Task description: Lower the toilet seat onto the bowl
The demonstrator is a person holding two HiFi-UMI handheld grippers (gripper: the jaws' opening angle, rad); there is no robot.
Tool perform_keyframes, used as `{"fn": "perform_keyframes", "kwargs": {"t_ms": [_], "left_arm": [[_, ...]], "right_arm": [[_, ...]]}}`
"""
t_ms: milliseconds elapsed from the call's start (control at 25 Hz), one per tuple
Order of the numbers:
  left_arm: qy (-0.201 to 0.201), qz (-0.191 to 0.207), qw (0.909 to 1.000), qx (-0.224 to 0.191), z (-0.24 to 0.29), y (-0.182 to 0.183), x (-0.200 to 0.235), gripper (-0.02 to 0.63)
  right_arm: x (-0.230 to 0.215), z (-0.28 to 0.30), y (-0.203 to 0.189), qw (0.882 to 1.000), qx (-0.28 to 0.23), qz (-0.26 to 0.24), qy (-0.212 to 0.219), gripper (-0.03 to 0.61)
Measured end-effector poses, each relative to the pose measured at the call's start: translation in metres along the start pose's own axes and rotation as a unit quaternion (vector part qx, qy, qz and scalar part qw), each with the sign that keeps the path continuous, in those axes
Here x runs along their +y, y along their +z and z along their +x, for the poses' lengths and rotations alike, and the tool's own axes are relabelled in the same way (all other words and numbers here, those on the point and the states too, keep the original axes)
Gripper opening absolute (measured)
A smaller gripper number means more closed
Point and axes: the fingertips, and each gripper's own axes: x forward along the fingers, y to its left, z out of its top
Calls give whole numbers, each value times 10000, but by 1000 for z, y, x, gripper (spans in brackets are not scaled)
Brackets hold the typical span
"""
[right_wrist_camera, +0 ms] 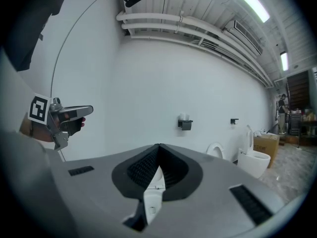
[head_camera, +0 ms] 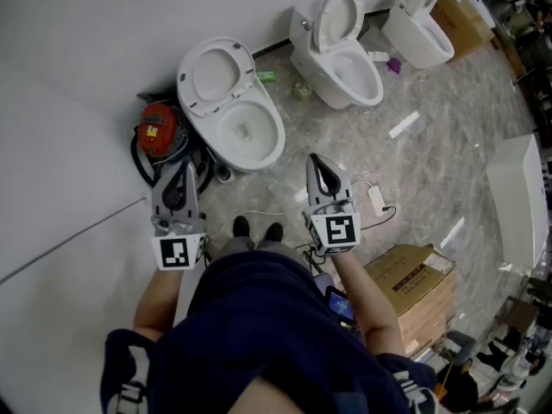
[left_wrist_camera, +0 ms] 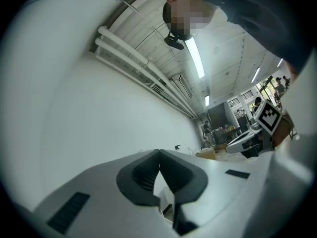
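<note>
Head view: the person stands on the marble floor (head_camera: 431,145) facing a white wall, with three toilets ranged along it. The nearest toilet's toilet seat (head_camera: 190,91) stands raised, leaning back towards the wall. The bowl (head_camera: 274,121) below it is open. Both grippers are held short of this toilet and well apart from it, touching nothing.

Left gripper (head_camera: 179,179): in its own view (left_wrist_camera: 159,155) the jaws are closed tip to tip with nothing between them. That view looks mostly at wall and ceiling; the toilet does not appear in it.

Right gripper (head_camera: 321,172): in its own view (right_wrist_camera: 159,148) the jaws are likewise pressed together and empty. A white shape shows through the slot below the tips but cannot be identified. The gripper's grey body cuts off the lower part of a raised seat further along the wall.

A red device (head_camera: 159,130) sits against the wall beside the nearest toilet, partly hidden by the left gripper. A cardboard box (head_camera: 418,283) stands on the floor to the person's right, its near corner covered by the person's forearm.
</note>
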Motion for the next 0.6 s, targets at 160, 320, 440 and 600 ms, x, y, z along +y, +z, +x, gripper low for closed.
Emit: {"fn": "perform_keyframes", "kwargs": {"t_ms": [160,320,440,600], "left_arm": [[-4,22,10000,21,-1,0,-1,25],[-8,-7,10000,19,-2,2,-2,25],[-2,-10,10000,50,-2,0,-1,25],[19,17,10000,49,-6,0,-1,25]], "right_arm": [[0,-1,-3,9999,71,-109,29,20],[0,2,-5,9997,139,-148,112,88],[-3,6,-6,9996,171,-157,152,126],[-2,10,-3,9994,147,-170,268,202]]}}
